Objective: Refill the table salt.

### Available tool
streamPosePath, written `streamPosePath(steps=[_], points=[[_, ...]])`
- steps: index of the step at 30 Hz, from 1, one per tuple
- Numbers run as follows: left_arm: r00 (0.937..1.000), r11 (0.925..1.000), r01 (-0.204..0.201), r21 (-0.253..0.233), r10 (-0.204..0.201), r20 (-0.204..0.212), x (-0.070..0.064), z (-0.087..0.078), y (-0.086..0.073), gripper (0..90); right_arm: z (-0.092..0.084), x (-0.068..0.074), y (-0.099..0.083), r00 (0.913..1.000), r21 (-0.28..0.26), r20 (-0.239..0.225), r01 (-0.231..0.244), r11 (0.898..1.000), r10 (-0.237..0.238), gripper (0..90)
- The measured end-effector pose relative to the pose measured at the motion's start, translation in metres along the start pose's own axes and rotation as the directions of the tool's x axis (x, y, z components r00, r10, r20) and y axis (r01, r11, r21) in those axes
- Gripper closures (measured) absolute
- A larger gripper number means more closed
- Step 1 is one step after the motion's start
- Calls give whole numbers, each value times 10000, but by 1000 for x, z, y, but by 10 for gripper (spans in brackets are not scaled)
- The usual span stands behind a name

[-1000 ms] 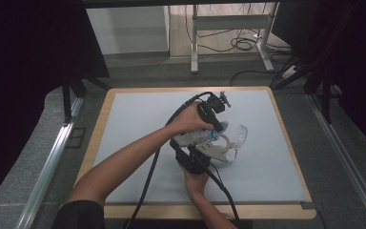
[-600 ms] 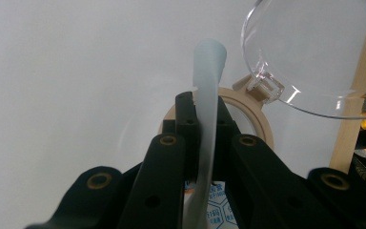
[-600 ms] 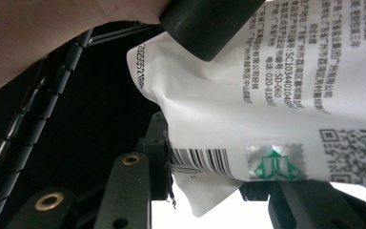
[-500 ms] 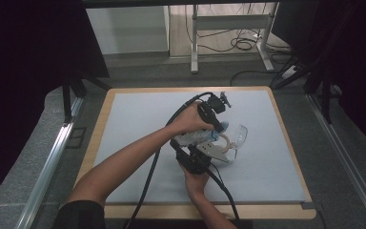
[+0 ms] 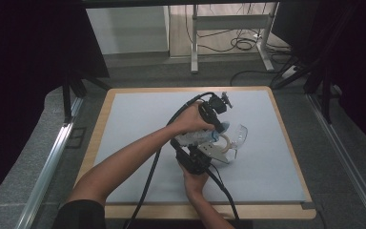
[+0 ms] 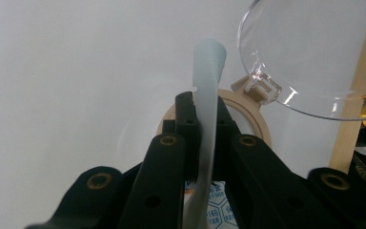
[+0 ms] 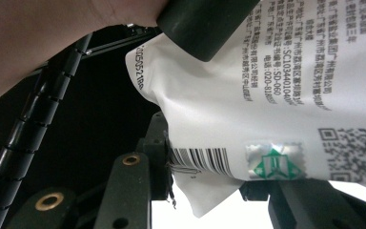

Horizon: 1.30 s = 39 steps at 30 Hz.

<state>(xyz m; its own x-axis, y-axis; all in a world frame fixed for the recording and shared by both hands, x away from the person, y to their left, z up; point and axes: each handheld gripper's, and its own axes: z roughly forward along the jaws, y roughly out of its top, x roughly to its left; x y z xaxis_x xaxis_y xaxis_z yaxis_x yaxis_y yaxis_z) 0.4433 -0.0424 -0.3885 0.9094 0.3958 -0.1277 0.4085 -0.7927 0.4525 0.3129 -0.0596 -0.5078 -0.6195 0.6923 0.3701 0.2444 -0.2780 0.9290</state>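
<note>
Grey matting covers the table (image 5: 138, 119); at its middle a white printed pouch (image 7: 267, 95) hangs between both tools beside a lidded glass jar (image 5: 231, 140). Left gripper (image 6: 205, 143) pinches its pale top seal shut; right gripper (image 7: 205, 167) clamps the bottom edge. Light, soft, crinkly and slippery: best held by the seams.

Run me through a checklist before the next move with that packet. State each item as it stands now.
1. Left gripper shut on the packet's pale strip: ok.
2. Right gripper clamped on the packet beside its barcode: ok.
3. Clear lid swung up off the container's tan rim: ok.
4. Pale strip lined up with the rim, as seen from the left gripper view: ok.
5. Packet already torn open: cannot tell.
6. Container steady on the mat: cannot tell.
</note>
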Motion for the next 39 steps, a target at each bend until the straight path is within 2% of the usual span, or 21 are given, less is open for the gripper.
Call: streamPosePath(steps=[14,18,19,21,22,39], points=[[10000,9999,-73,73,73,-58,-3,1,3,870,1,0,4,10000,-106,74,22,9999,-21,632],[10000,10000,-62,53,62,-65,-2,1,3,870,1,1,4,9999,-103,48,-129,9999,129,633],[10000,10000,-49,40,50,-47,-2,1,3,870,1,0,4,10000,-114,59,-17,9999,17,632],[10000,10000,-54,59,55,-42,-1,1,3,870,1,0,4,9999,-77,46,-115,9999,115,633],[10000,10000,-53,53,53,-33,-1,1,3,870,1,0,4,10000,-91,62,1,10000,0,633],[10000,10000,-34,-5,34,2,1,2,1,871,2,0,3,9999,-61,140,36,10000,-35,633]])
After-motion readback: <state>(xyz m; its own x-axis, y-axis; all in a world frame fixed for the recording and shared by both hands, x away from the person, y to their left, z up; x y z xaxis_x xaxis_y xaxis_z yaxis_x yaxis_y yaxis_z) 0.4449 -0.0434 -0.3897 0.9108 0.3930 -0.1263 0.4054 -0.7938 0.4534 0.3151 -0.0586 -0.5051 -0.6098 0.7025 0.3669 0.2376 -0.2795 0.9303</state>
